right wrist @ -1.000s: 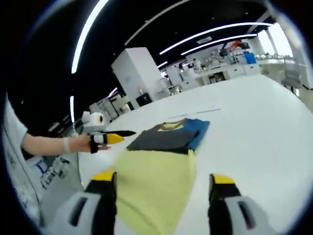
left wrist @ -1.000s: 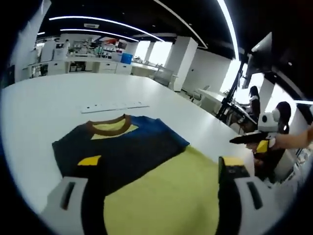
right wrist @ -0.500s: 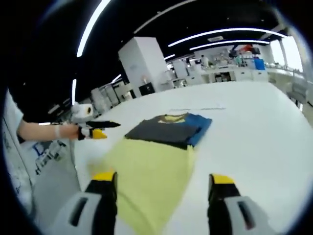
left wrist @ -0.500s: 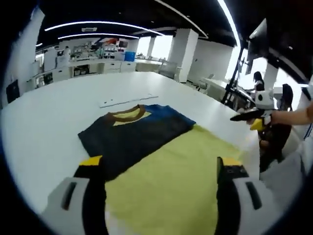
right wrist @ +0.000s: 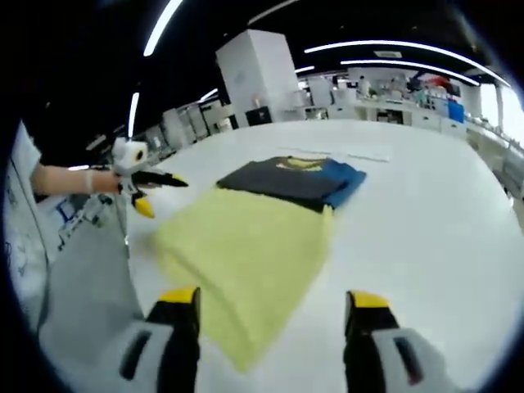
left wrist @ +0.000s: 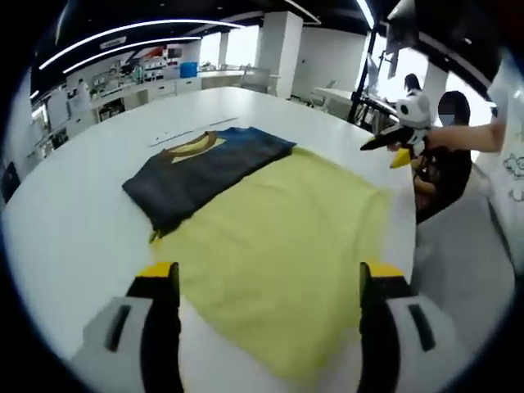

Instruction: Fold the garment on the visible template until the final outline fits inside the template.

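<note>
A shirt [left wrist: 270, 233] lies flat on the white table [left wrist: 65, 221]. Its yellow lower half points toward me, while its dark top [left wrist: 205, 168] has a brown collar and a blue side. My left gripper [left wrist: 270, 278] hovers open over the yellow hem, holding nothing. It also shows at the left of the right gripper view, as the left gripper [right wrist: 164, 195] in a hand. My right gripper [right wrist: 270, 299] is open above the shirt [right wrist: 246, 237], near its corner. From the left gripper view, the right gripper [left wrist: 381, 153] hangs off the table's right edge.
A thin white strip [left wrist: 184, 131] lies on the table just beyond the collar, also seen as the strip [right wrist: 352, 154]. The table edge [left wrist: 409, 246] runs close to the shirt's right side, with floor below. A seated person [left wrist: 446, 139] is behind it. Benches and shelves stand far back.
Both views have shifted, so that more of the yellow half and table edge shows. The shirt lies as before. Both grippers stay open.
</note>
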A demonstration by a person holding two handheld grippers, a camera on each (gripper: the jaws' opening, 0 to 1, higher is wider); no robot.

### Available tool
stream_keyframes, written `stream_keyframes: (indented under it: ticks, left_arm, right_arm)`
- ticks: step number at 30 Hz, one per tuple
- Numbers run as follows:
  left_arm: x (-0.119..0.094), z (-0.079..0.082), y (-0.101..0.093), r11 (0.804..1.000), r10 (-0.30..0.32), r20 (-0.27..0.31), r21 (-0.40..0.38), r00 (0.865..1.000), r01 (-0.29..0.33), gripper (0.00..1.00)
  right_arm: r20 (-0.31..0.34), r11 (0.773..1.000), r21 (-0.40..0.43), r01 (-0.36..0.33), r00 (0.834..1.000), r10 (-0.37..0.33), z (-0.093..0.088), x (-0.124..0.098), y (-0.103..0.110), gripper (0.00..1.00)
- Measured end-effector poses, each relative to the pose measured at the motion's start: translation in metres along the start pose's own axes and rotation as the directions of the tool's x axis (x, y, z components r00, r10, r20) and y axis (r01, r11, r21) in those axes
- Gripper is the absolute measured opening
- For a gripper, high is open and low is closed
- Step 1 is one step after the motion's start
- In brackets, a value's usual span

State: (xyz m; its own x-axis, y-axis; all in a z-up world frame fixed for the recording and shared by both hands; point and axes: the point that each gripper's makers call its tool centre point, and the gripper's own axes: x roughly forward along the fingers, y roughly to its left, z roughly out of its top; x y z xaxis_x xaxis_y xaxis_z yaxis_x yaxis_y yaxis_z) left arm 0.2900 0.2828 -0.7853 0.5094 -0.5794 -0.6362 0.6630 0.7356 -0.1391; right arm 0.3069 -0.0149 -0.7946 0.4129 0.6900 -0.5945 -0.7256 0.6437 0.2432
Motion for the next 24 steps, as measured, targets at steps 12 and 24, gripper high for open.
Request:
stream_keyframes:
  ticks: [12,24]
  left_arm:
    - [-0.026,-0.051,-0.017,0.991,-0.083,-0.101,-0.116,0.991,0.071,0.68]
    - [-0.038,-0.082,-0.017,0.980,-0.066,-0.141,-0.193,0.988,0.038,0.49]
  right_arm:
    - [-0.088,0.998,0.028,-0.047,0.995,0.049,-0.039,-0.001,0.020,0.55]
    - [-0.115,0.995,0.072,-0.066,0.991,0.074,-0.057,-0.002,0.030,0.43]
